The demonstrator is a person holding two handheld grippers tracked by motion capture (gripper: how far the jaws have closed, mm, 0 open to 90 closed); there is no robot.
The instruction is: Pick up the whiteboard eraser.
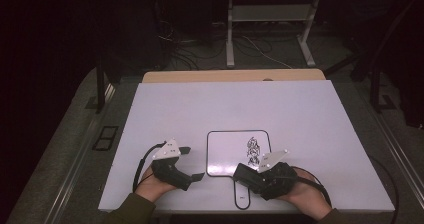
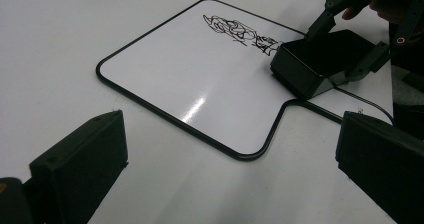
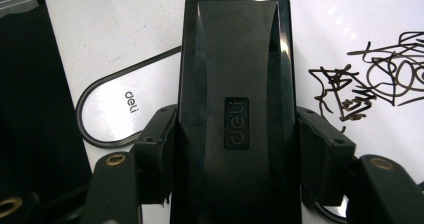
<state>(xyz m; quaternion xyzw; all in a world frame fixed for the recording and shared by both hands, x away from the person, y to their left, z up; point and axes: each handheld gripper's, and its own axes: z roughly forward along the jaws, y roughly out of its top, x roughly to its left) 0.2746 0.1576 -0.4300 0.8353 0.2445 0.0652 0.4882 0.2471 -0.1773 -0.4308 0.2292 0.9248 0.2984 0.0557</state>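
Dim room light leaves the floor and far background of the high view almost black, while the white rectangular tabletop (image 1: 280, 109) glows a cool violet-white. A streak of glare from overhead crosses the small black-rimmed paddle-shaped whiteboard (image 2: 200, 106) in the left gripper view. The glossy black plastic eraser block (image 3: 235, 104) in the right gripper view catches soft highlights along its edges, with slight blur close to the lens.

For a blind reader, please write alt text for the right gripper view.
The right gripper jaws clamp a black eraser marked "deli" over a small whiteboard. Black scribbles lie to its right.
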